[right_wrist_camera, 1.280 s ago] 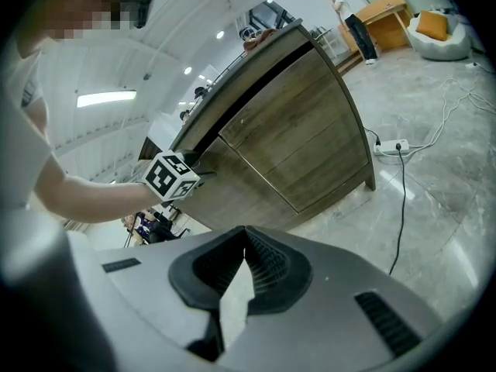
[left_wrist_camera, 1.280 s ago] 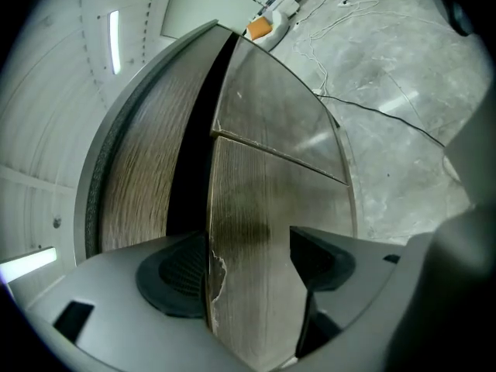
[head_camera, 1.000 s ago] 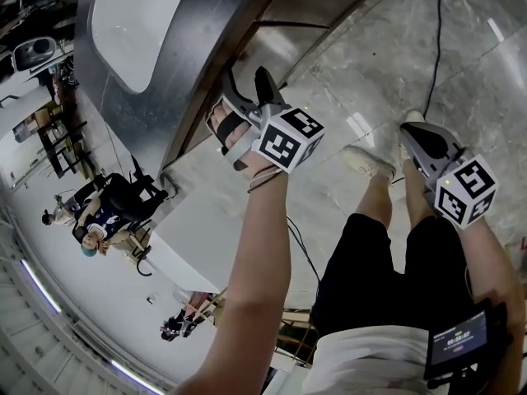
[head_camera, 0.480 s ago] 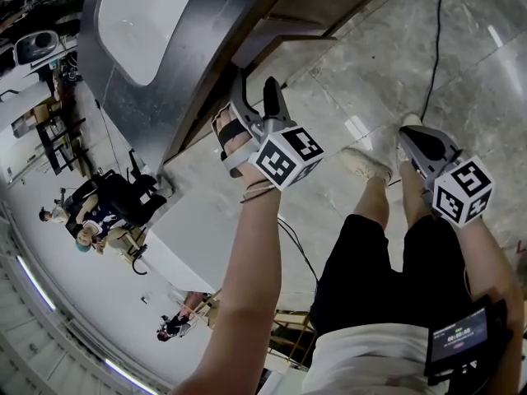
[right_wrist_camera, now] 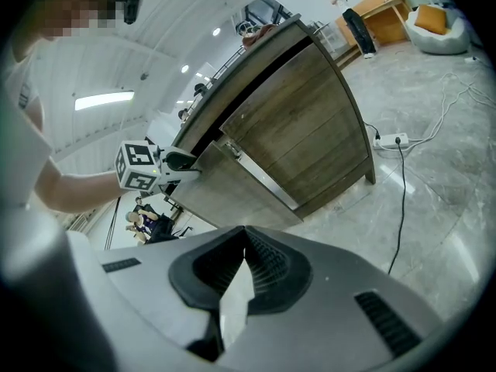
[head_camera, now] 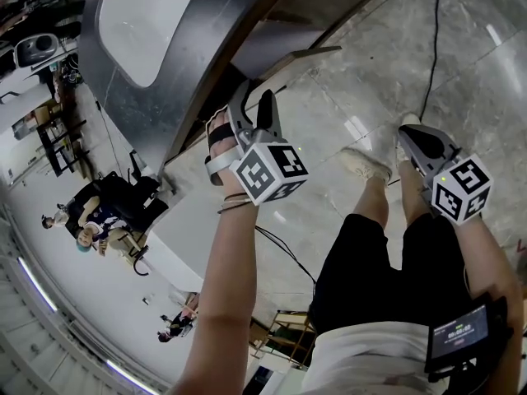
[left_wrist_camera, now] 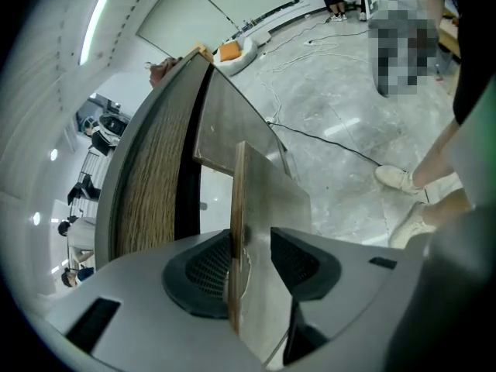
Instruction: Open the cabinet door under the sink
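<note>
Down under the sink (head_camera: 140, 23), the cabinet door (left_wrist_camera: 263, 200) hangs partway open over a grey marble floor (head_camera: 370, 81) with a black cable (head_camera: 435, 39) trailing across. The left gripper (left_wrist_camera: 252, 248) fingers have just been closing round the door's edge, not quite clamped yet. The right gripper (right_wrist_camera: 244, 263) fingers are squeezed together on nothing.

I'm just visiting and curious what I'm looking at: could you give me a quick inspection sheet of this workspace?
Surface: grey metal countertop with a white sink basin.
Job's things: grey-brown wooden cabinet door under the sink, ajar.
Clutter: nothing seen.
Grippers: left gripper has the door's edge between its fingers, which have just been closing; one finger looks slightly apart from it; right gripper shut, empty.
Cables: black cable across the floor; white power strip.
Surroundings: grey stone floor; seated people in the background.
</note>
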A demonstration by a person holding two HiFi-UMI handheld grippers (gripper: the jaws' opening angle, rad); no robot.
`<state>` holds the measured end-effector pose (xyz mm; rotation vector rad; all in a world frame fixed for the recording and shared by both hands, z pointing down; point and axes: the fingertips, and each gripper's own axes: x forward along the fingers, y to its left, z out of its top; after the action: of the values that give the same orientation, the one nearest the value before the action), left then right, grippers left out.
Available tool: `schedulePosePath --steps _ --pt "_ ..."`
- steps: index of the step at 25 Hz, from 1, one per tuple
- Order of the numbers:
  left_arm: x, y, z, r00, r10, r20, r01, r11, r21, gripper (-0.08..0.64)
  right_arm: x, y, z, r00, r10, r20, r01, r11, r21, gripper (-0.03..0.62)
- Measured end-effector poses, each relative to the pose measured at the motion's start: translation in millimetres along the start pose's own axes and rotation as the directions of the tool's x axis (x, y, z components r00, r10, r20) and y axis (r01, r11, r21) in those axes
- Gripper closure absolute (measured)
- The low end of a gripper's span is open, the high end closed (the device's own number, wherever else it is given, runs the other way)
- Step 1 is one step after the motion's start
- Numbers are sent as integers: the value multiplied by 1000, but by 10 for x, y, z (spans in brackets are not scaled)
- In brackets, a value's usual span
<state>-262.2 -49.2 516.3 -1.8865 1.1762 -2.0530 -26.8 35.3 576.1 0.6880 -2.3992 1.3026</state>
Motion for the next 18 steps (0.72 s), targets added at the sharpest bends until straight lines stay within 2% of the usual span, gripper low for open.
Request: schedulePosePath --steps 9,18 --pt "-43 25 -4 986 -166 -13 166 986 17 470 8 -25 75 1000 0 16 0 1000 4 578" --pt "-32 -40 -25 943 -331 -31 333 941 57 486 9 14 32 1000 -5 18 5 1000 9 578"
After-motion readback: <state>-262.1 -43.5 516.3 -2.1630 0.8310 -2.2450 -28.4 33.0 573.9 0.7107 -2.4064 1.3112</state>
